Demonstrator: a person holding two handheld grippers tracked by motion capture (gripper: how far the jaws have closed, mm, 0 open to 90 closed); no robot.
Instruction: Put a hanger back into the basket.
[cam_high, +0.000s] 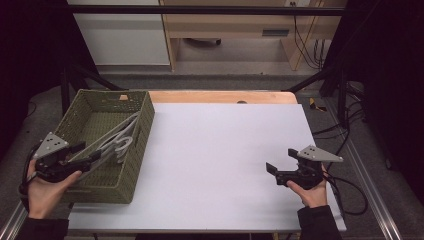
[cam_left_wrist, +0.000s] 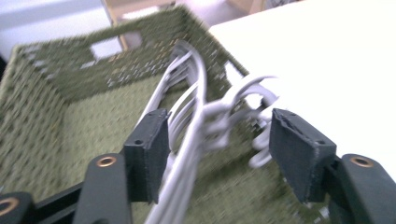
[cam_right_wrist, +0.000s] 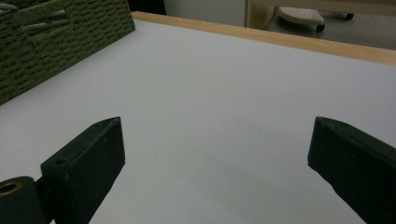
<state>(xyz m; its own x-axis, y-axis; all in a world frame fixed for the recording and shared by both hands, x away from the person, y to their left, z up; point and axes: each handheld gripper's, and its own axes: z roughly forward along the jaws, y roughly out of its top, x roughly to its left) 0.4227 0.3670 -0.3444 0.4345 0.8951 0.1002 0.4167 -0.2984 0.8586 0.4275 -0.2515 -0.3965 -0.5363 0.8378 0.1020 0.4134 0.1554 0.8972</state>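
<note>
Jaws of the left gripper (cam_left_wrist: 219, 149) stand moderately apart, with a bundle of grey hangers (cam_left_wrist: 194, 135) passing between them. The bundle lies close against the left pad, while the right pad stands clear of it, so nothing is clamped. The shanks run up and away from the jaws, and the curled hooks (cam_left_wrist: 247, 100) sit just ahead of the right pad.

In the high view, the left gripper (cam_high: 86, 154) hangs over the near half of the green woven basket (cam_high: 145, 120), and the hangers (cam_high: 117, 137) lie inside, slanting from the jaws toward the basket's far right wall. The right gripper (cam_high: 272, 170) rests well apart on the white table (cam_high: 225, 150), jaws wide and empty; in its own view the right gripper (cam_right_wrist: 215, 154) has bare table surface between its pads, and the basket (cam_right_wrist: 70, 42) stands far off to its left.

Handling, as a judgement: the hangers appear light, thin and stiff, probably smooth-coated wire or plastic, so individual pieces may slip or fan out of a loose grip. The hooks are likely to snag one another and the basket weave. The best hold appears to be across the gathered shanks, just behind the hooks, where the pieces lie parallel and one squeeze captures all of them. The basket is likely light and may shift if the hooks catch.

No brand, label or legible writing appears on the hangers, basket or grippers.
</note>
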